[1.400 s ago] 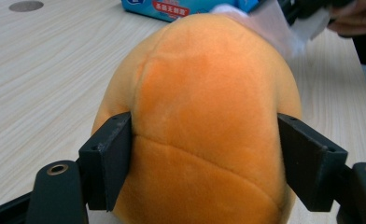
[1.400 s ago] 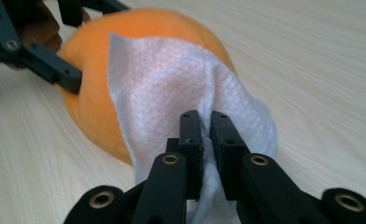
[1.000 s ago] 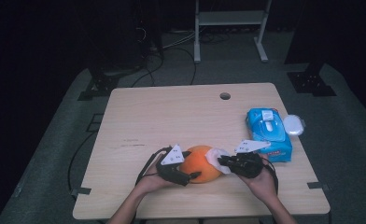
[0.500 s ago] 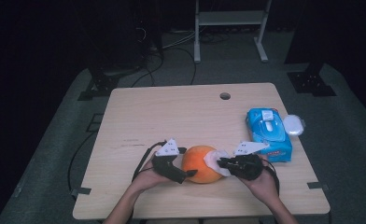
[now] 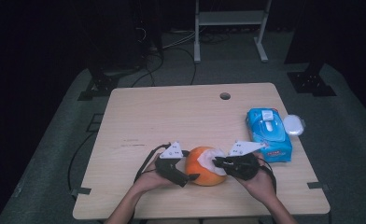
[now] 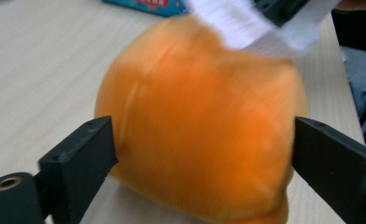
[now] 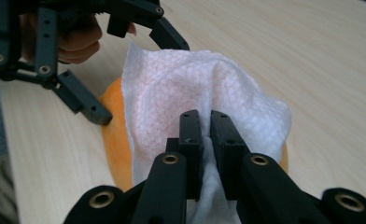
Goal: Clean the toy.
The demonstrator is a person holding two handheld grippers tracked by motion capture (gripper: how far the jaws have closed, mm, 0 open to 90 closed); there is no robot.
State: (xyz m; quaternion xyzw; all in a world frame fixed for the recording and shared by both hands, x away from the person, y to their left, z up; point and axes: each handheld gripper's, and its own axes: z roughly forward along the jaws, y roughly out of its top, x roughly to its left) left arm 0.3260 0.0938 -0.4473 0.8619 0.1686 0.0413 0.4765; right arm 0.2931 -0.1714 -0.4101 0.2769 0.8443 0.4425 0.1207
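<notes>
Since a second ago your left tool [image 5: 190,176] has let its jaws spread: they have just been opening, and the orange ball [image 5: 204,167] now sits between them with a gap at each side, as the left gripper view shows, where the ball [image 6: 200,135] looks blurred and neither black jaw presses on it. Your left hand [image 5: 146,179] has barely shifted from where it was, and the ball rests in the same spot on the table [image 5: 181,112], near the front edge, between your two hands.

Your right tool [image 5: 217,162] is closed on a white wipe [image 5: 209,158], and the wipe lies draped over the ball's right side. In the right gripper view the two jaws stand almost together with the wipe [image 7: 172,93] pinched between them, its cloth spread over the ball [image 7: 113,135] below. Your left tool [image 7: 144,74] shows there too, beyond the wipe, with one jaw at each side of the ball. Your right hand [image 5: 258,179] sits just right of the ball.

Well to the right on the table lies a blue pack [image 5: 267,135], with a white lid [image 5: 294,125] just beside it at the table's edge.
</notes>
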